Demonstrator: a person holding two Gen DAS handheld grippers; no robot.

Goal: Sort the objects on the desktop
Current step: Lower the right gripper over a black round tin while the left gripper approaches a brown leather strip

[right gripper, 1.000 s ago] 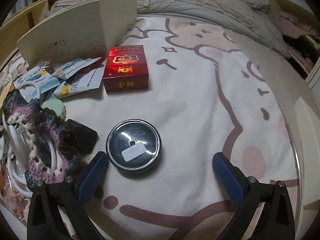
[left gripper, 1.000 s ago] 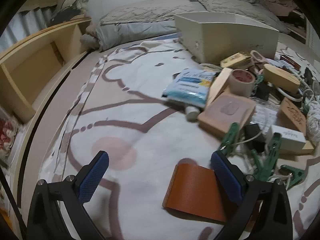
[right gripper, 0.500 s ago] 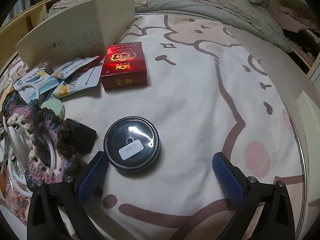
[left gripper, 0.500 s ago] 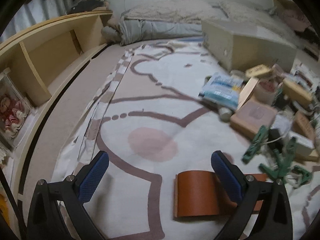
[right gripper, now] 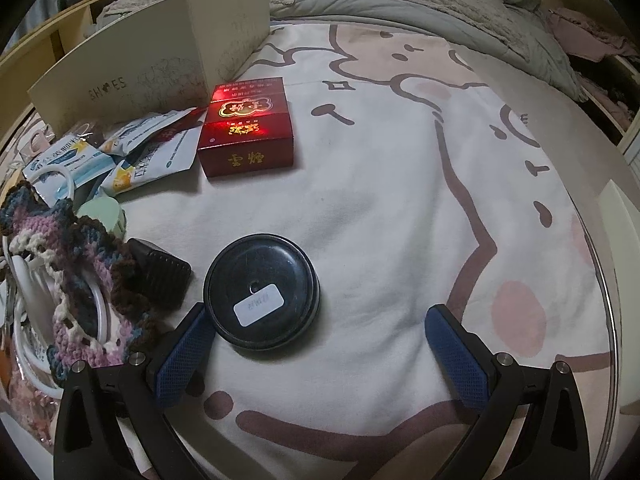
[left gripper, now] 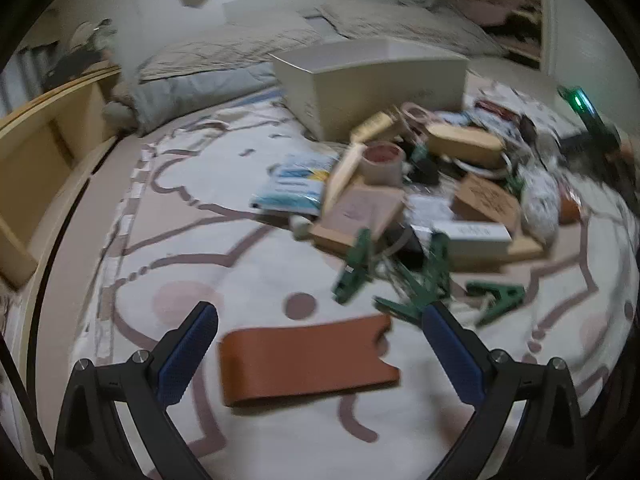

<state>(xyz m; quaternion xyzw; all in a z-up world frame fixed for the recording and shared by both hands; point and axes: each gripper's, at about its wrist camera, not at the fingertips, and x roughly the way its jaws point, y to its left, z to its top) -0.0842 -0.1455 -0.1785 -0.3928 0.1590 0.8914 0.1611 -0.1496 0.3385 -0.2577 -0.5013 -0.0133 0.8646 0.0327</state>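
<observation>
Left wrist view: the left gripper (left gripper: 318, 354) stood wide open and empty above the printed bedspread (left gripper: 224, 240). Directly between its blue pads lay the orange leather sleeve (left gripper: 308, 360), flat, one end folded round, the far edge notched. Judged light, pliable and smooth; it would likely buckle if pinched across the flat, so the folded end or a long edge looked the better hold. Ahead and to the right of the claw sat the heap: green plastic clamps (left gripper: 416, 284), a brown cardboard box (left gripper: 358, 216), a roll of tape (left gripper: 382, 162), blue-and-white packets (left gripper: 292, 188). Beyond it, an open cream shoebox (left gripper: 376, 88), stiff-walled. The frame was blurred, so small items could not be told.

Right wrist view: the right gripper (right gripper: 316, 354) was also spread wide, holding nothing. The round black tin (right gripper: 262, 290) lay just ahead, close against the left pad (right gripper: 182, 360) and well apart from the right one. Hard, glossy lid with a white sticker; rigid, probably slippery at the rim, so best taken across its width on the side wall. Left of the claw was a crocheted yarn piece (right gripper: 72, 280), soft and floppy, over white cable. Further ahead was a glossy red carton (right gripper: 246, 130).
</observation>
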